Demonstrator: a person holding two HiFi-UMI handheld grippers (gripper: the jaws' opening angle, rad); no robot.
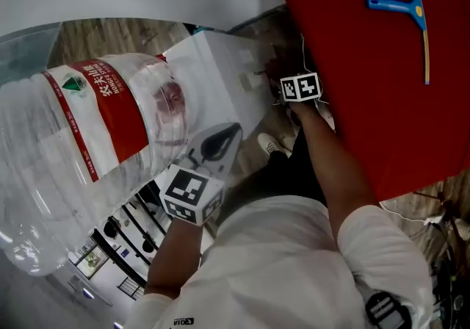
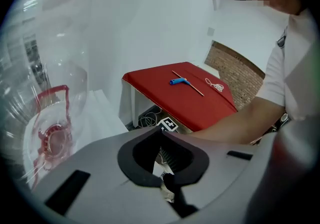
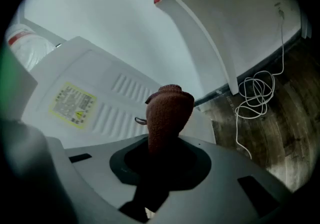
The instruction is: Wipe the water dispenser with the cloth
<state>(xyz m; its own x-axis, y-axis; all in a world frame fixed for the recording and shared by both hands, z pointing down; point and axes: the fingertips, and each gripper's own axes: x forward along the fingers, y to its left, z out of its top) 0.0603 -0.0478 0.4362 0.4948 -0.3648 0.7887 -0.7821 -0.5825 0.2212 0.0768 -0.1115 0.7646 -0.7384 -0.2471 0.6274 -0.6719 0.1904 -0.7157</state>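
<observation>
The right gripper (image 3: 162, 154) is clamped on a brown cloth (image 3: 167, 110) that sticks up out of its jaws, close before the white water dispenser (image 3: 95, 100) with its ribbed panel and yellow label (image 3: 72, 103). The left gripper (image 2: 161, 134) has its jaws together with nothing between them, hanging beside the big clear bottle (image 1: 81, 151) on the dispenser. Alongside is a red-topped table (image 1: 352, 100) with a blue-handled squeegee (image 1: 411, 8) on it, and a white cable (image 3: 255, 93) lies coiled on the wood floor (image 3: 275, 138).

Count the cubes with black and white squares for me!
2. One cube rides the left gripper, beside the water bottle; the other cube rides the right gripper, by the red table.
</observation>
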